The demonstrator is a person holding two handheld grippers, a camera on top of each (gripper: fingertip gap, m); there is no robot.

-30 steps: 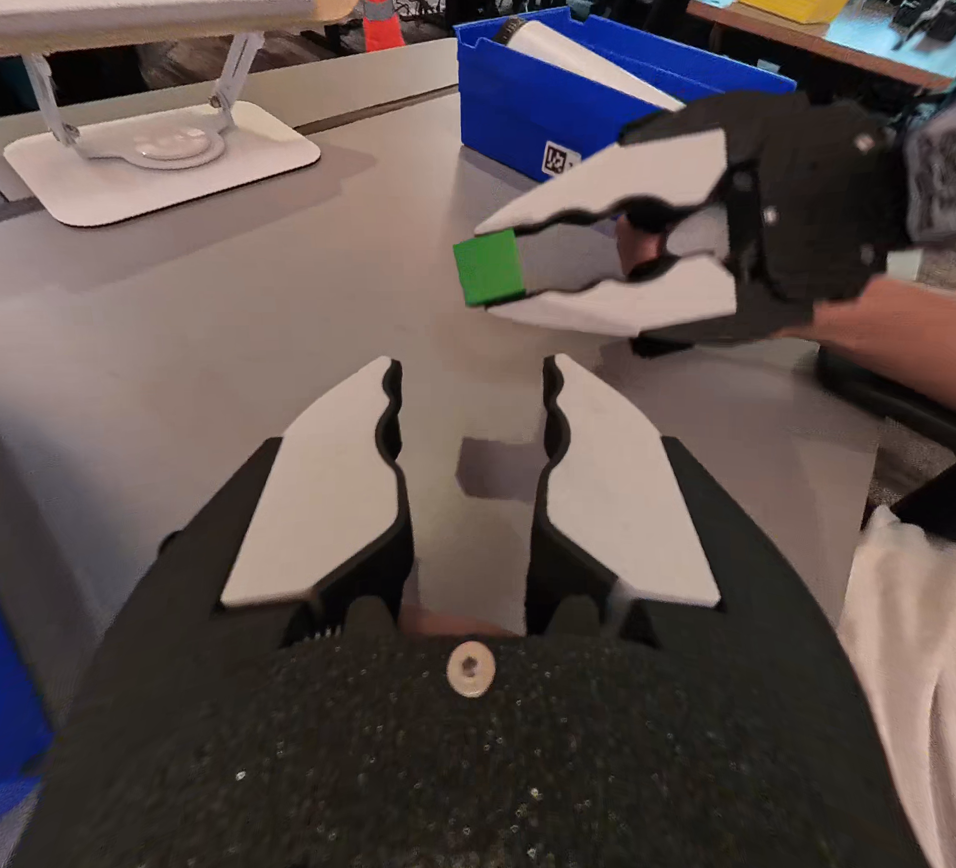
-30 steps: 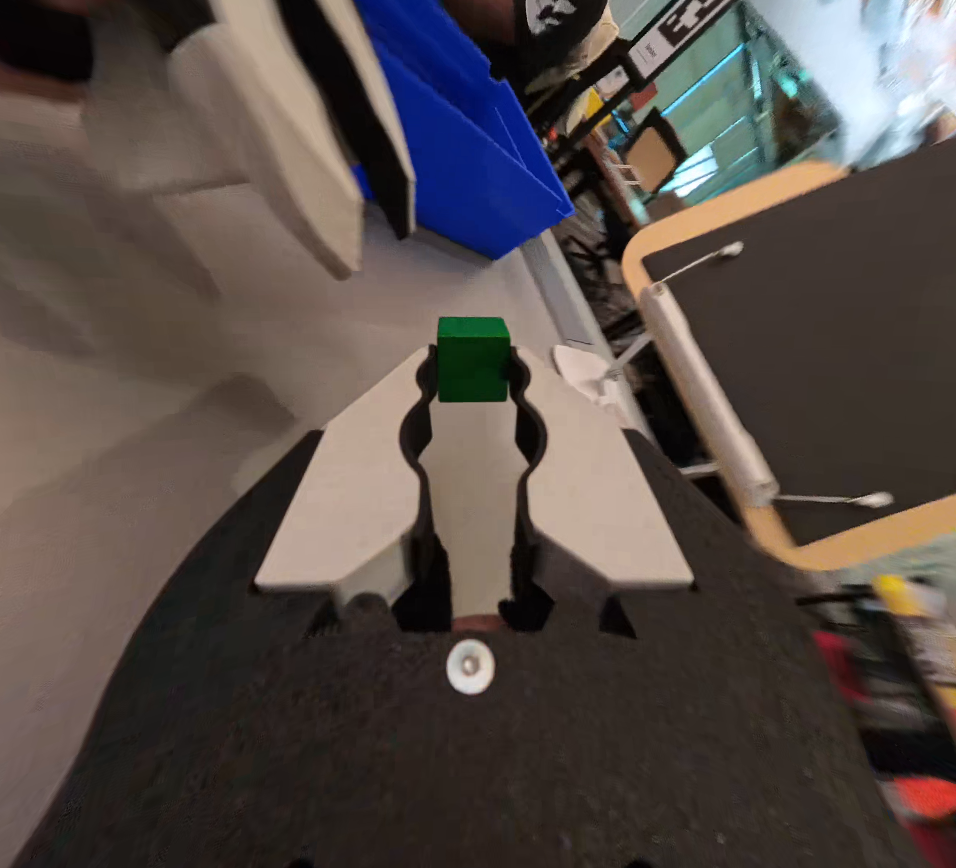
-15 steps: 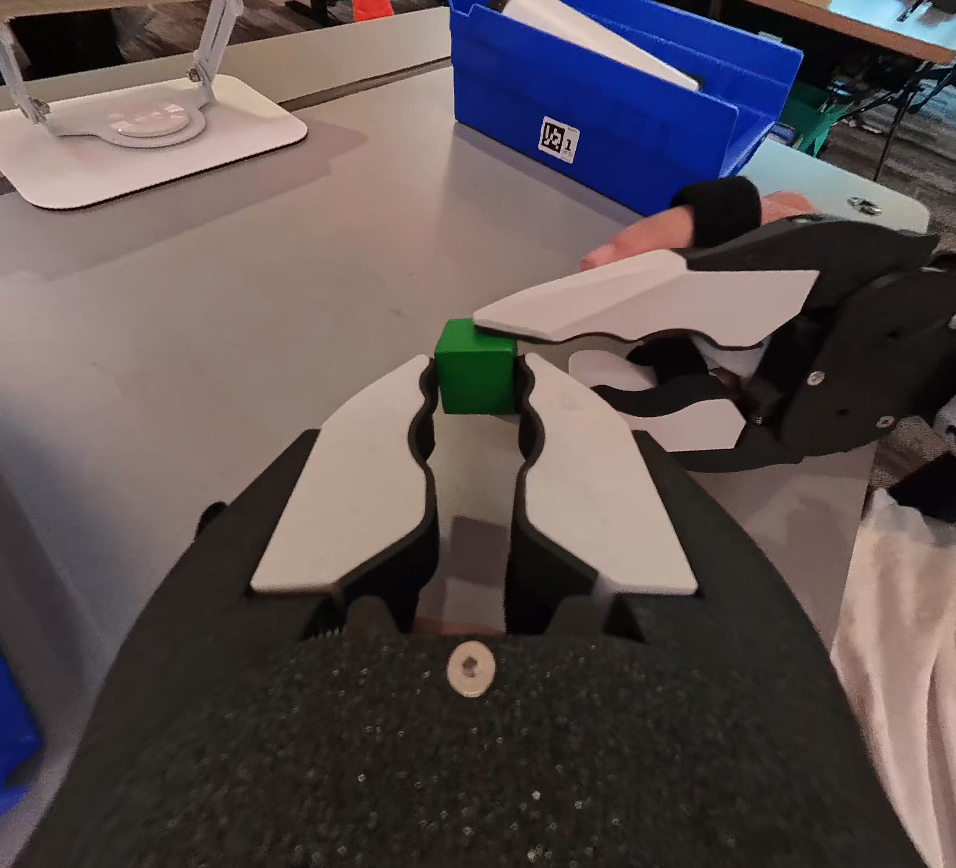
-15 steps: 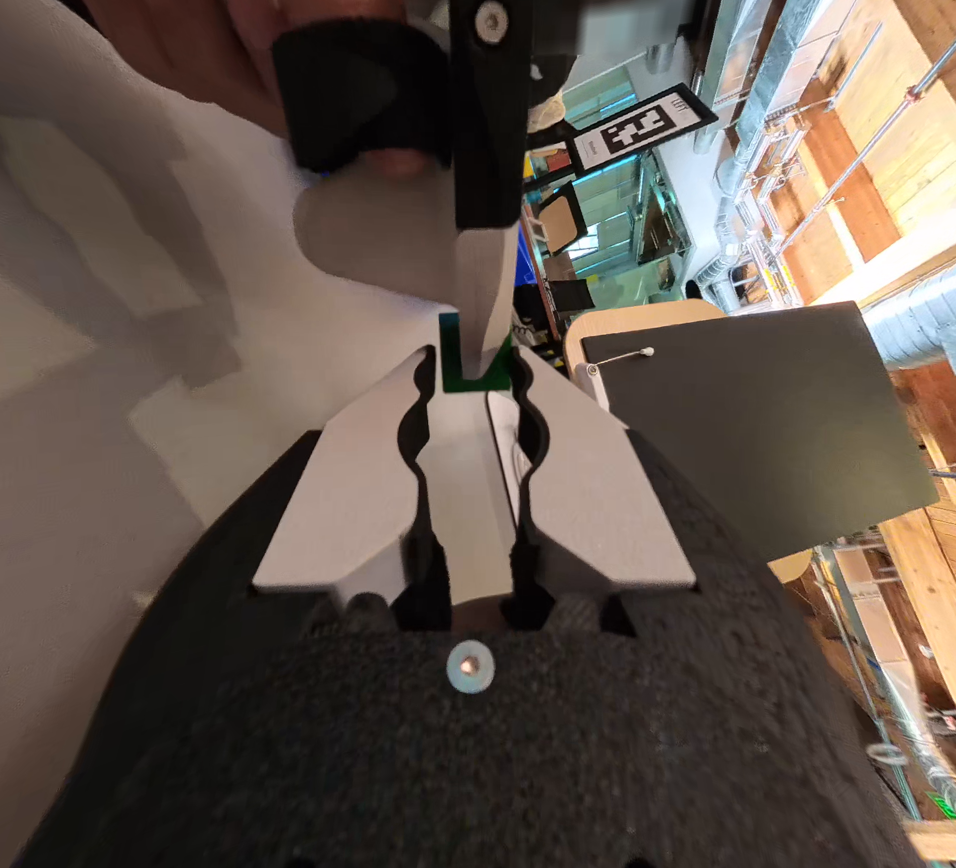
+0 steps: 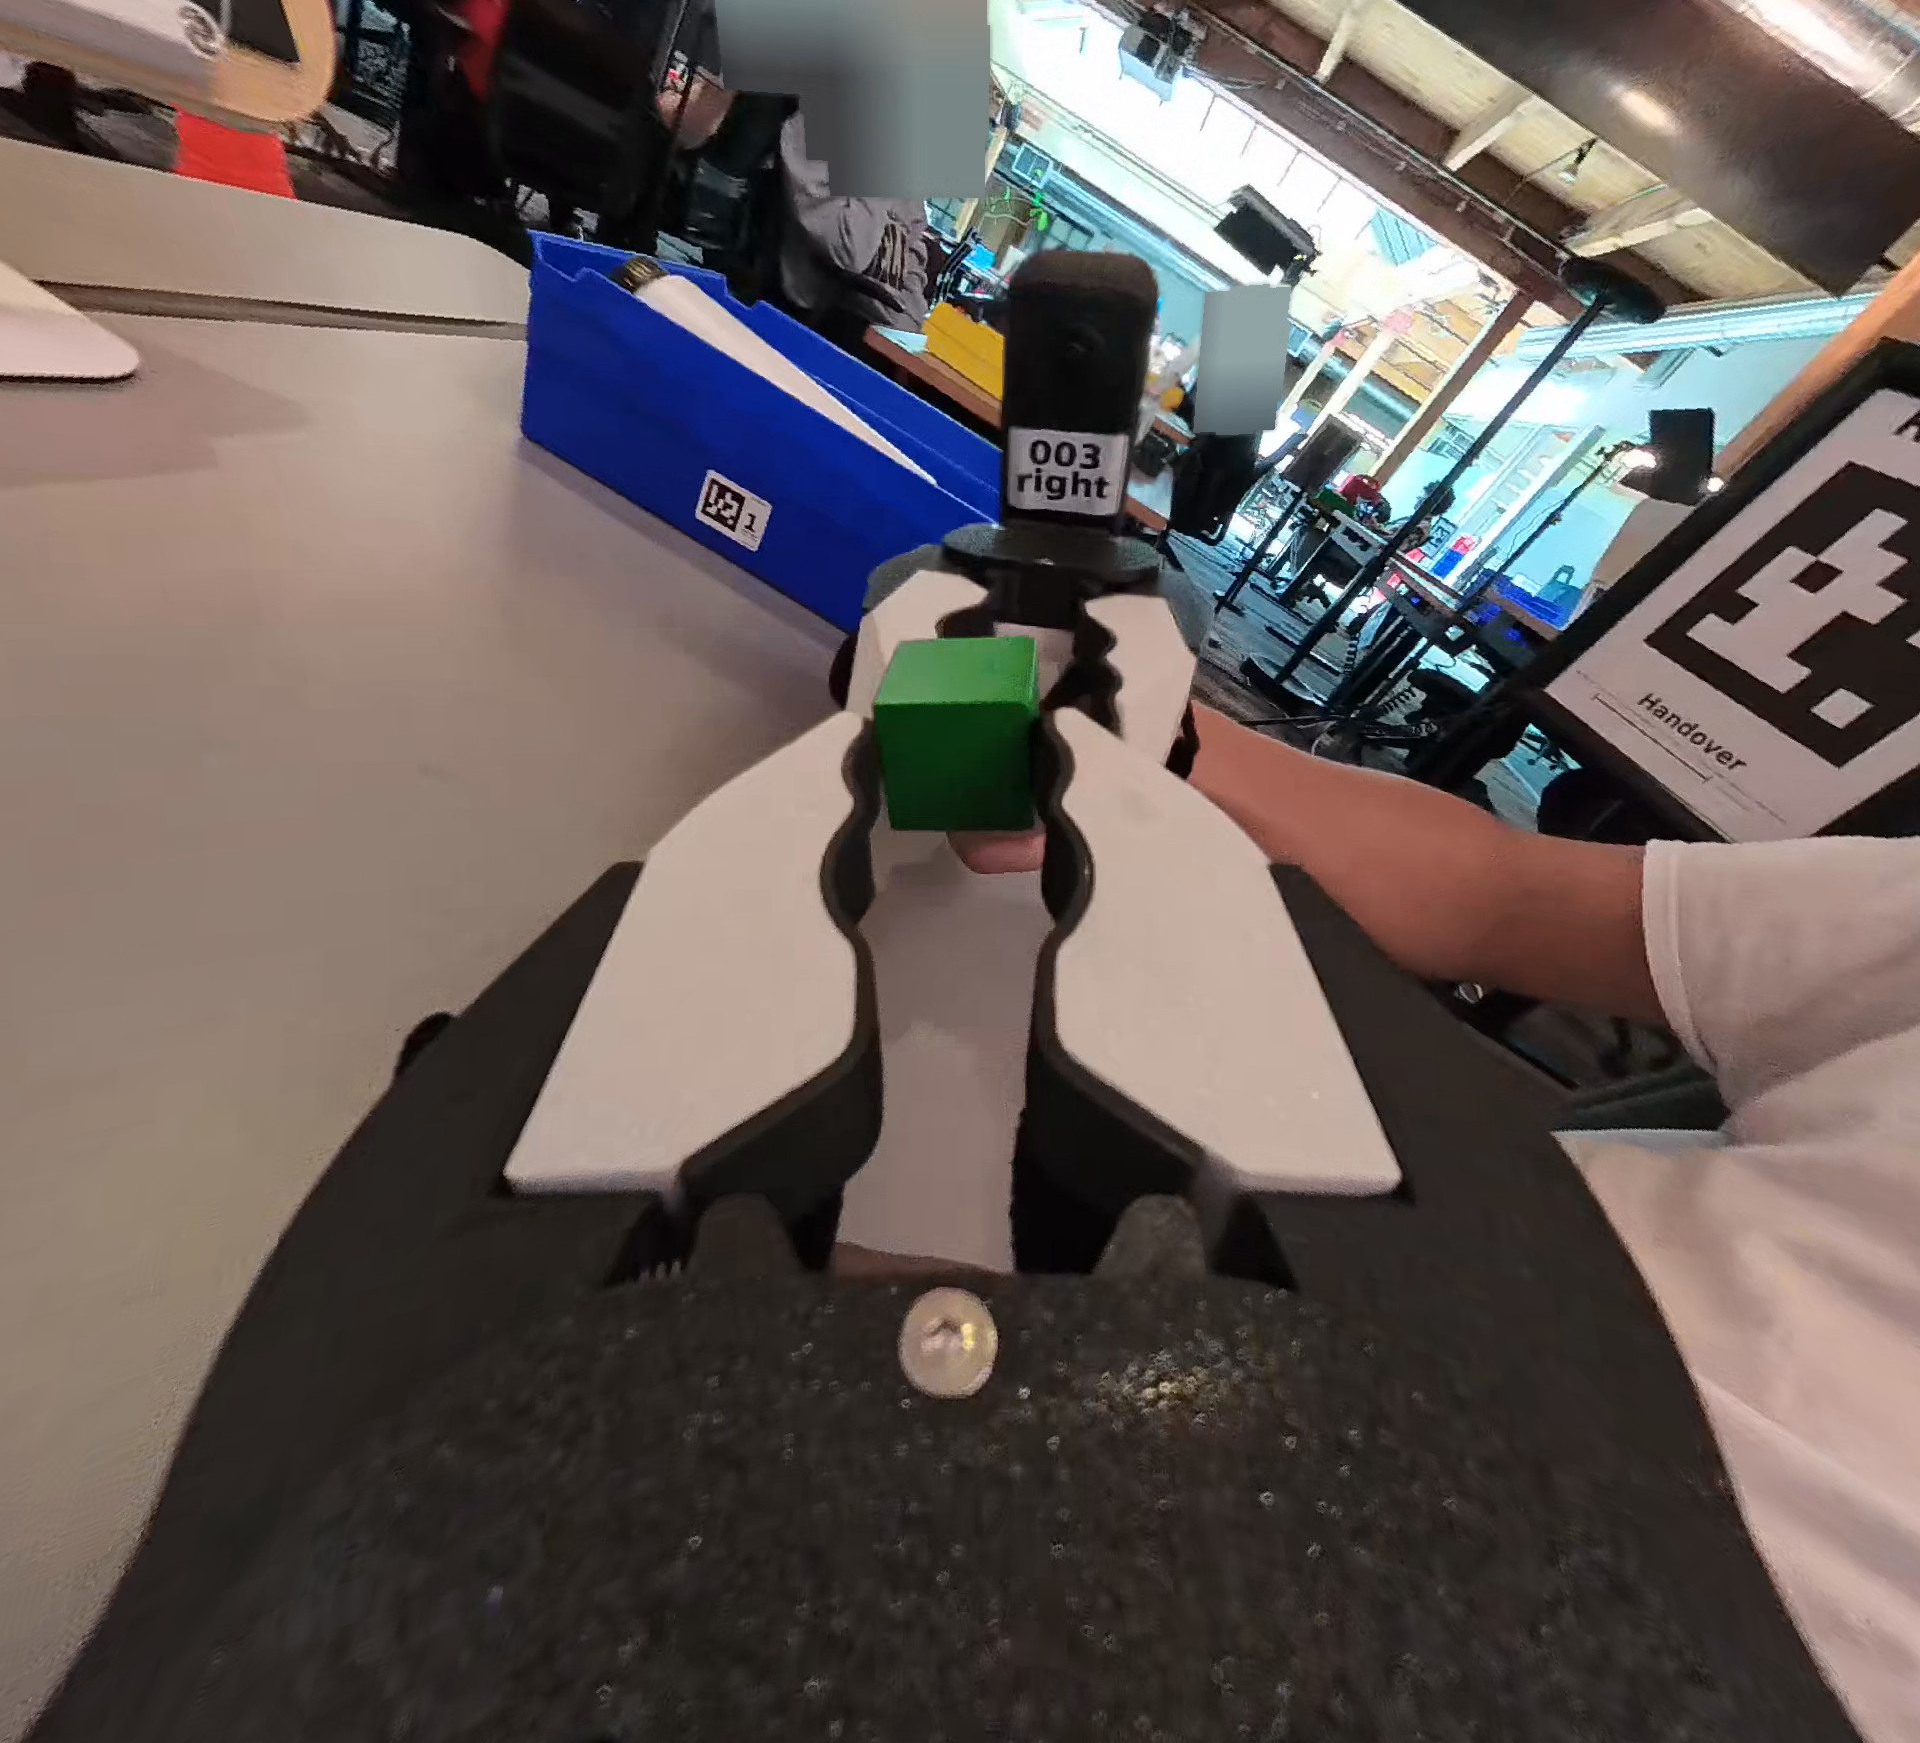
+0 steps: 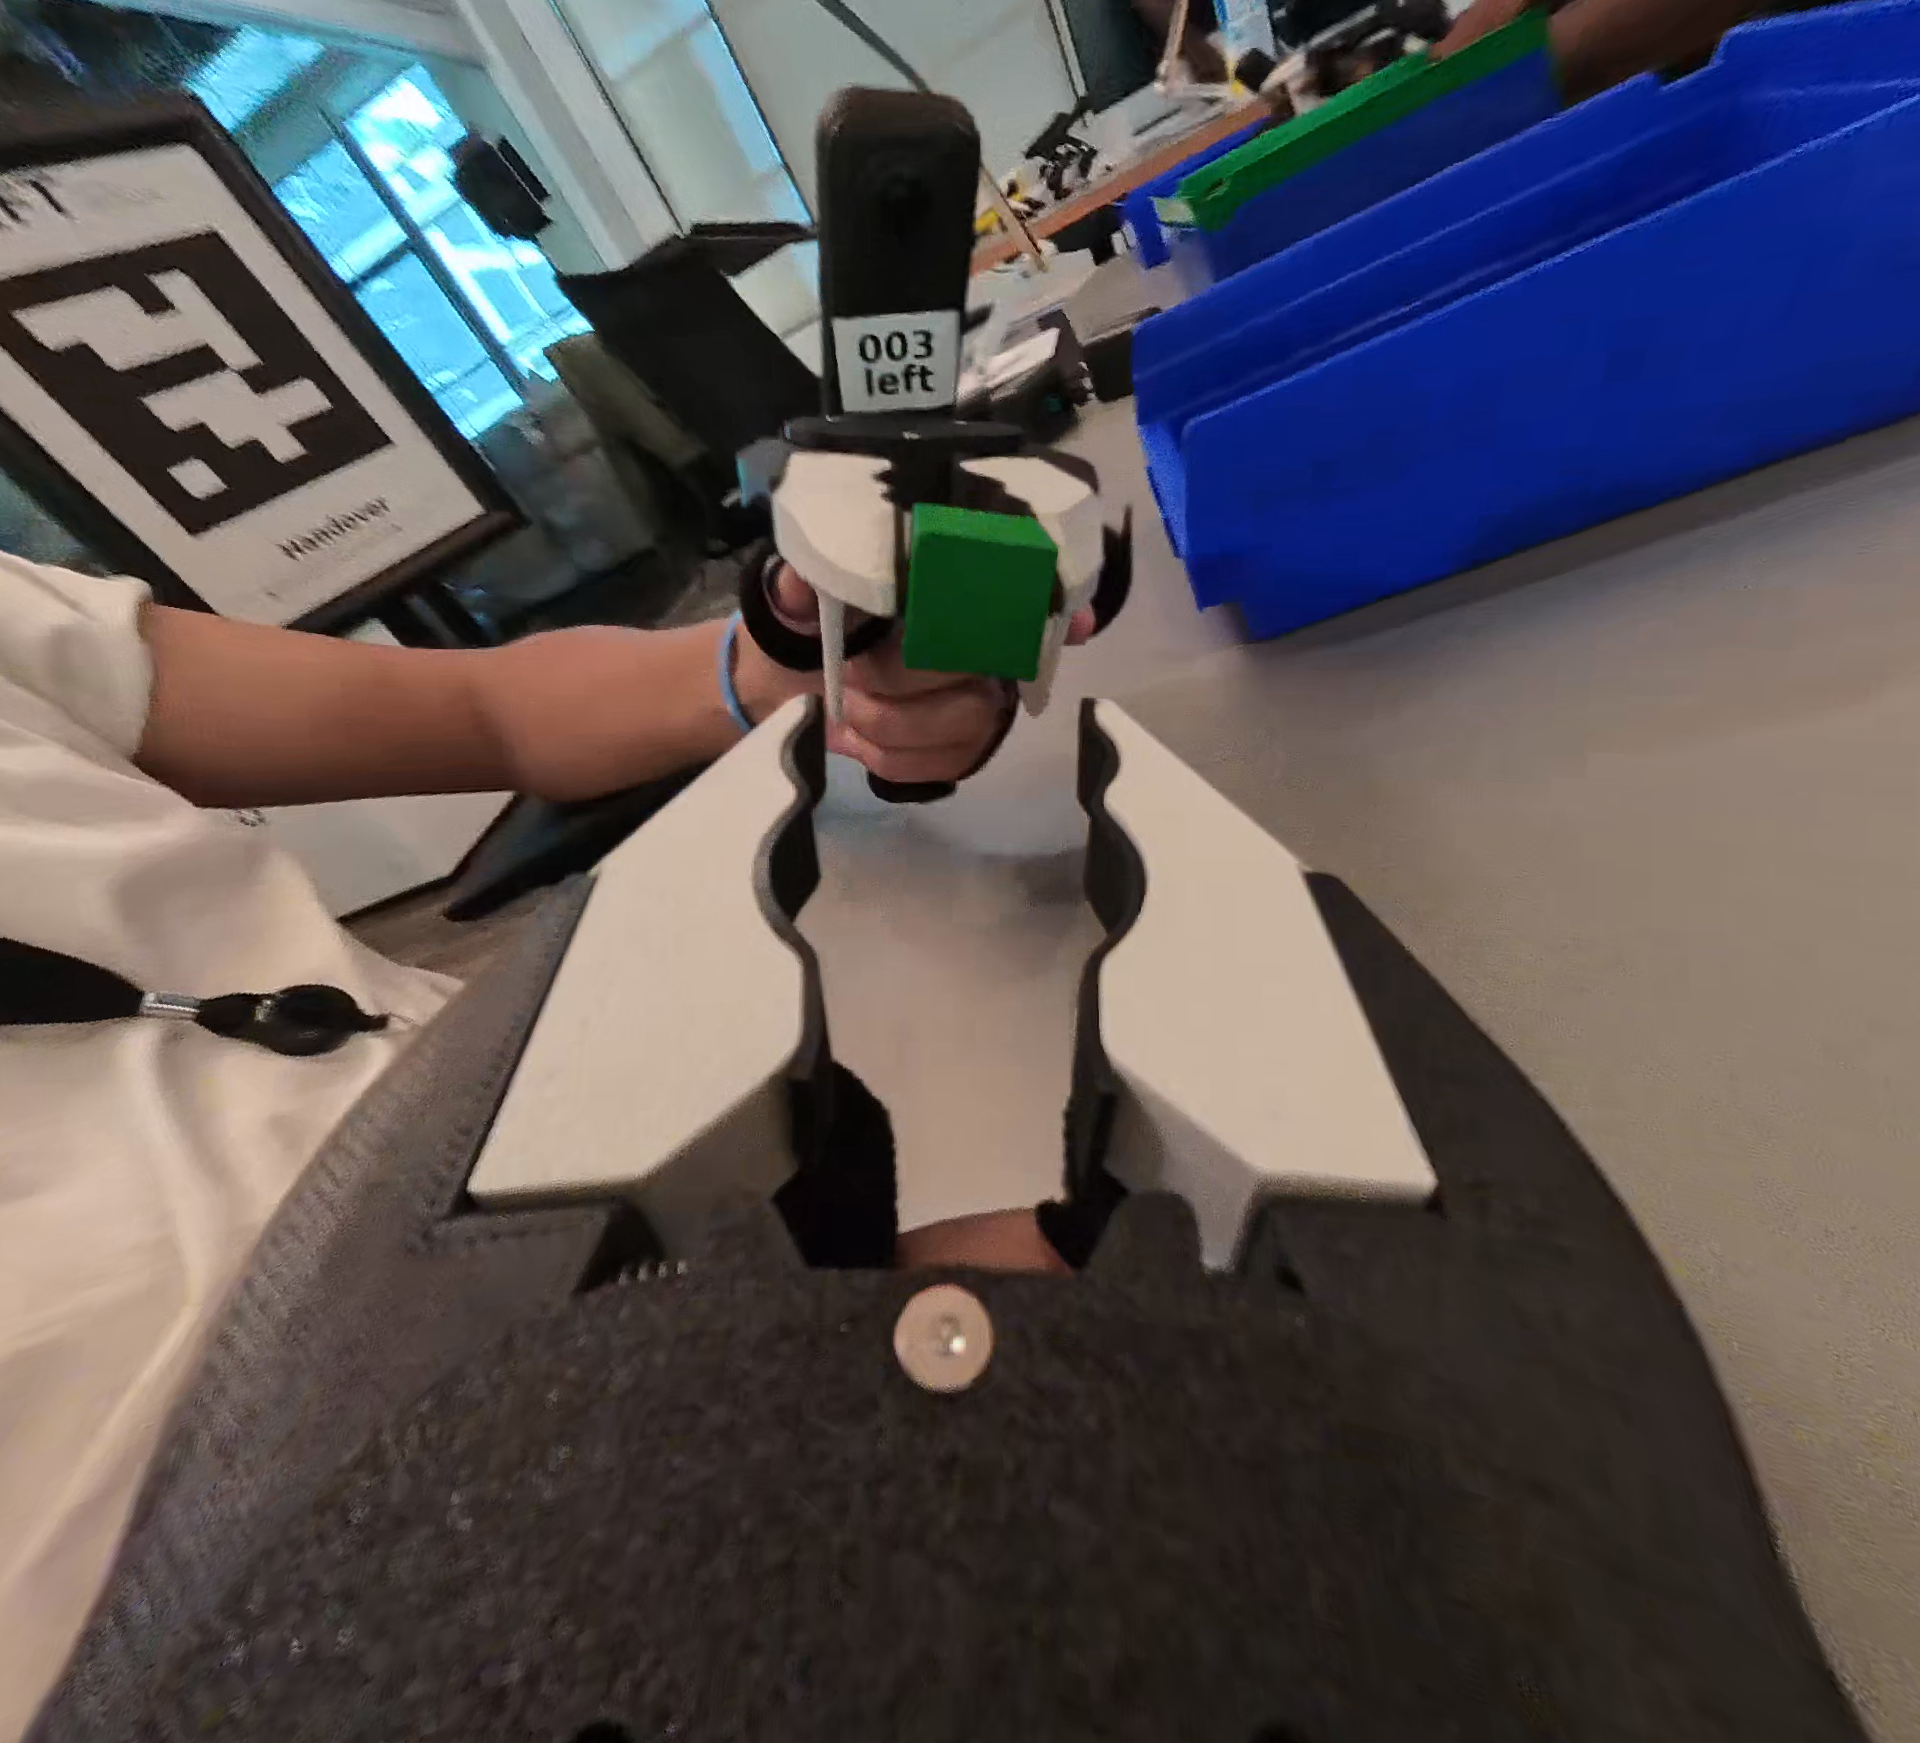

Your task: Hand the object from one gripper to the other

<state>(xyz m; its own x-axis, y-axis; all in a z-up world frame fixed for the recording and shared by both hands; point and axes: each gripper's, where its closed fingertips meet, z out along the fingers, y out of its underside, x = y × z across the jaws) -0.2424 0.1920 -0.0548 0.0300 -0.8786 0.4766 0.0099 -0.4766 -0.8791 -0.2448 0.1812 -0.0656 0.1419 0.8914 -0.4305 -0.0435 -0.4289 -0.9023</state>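
A green cube [image 5: 956, 717] sits clamped between the fingertips of my left gripper [image 5: 951, 748], held above the grey table [image 5: 312, 706]. My right gripper [image 5: 1023, 659] faces me just behind the cube, its white fingers spread to either side and off the cube. In the right wrist view my right gripper [image 6: 948, 722] is open and empty, a short gap short of the cube [image 6: 977, 592]. There the left gripper [image 6: 977, 623] faces the camera, shut on the cube.
A blue bin [image 5: 665, 436] holding a white roll [image 5: 769, 353] stands behind on the table; blue bins [image 6: 1507, 343] show at the right in the right wrist view. A black-and-white marker board [image 5: 1818, 613] stands off the table's edge. A person's forearm [image 5: 1403, 862] reaches in from the right. The tips of both grippers are at nearly the same place.
The cube has passed from the right gripper to the left. The left gripper closed on it, then the right gripper opened and drew back. Both grippers have tilted up to face each other.
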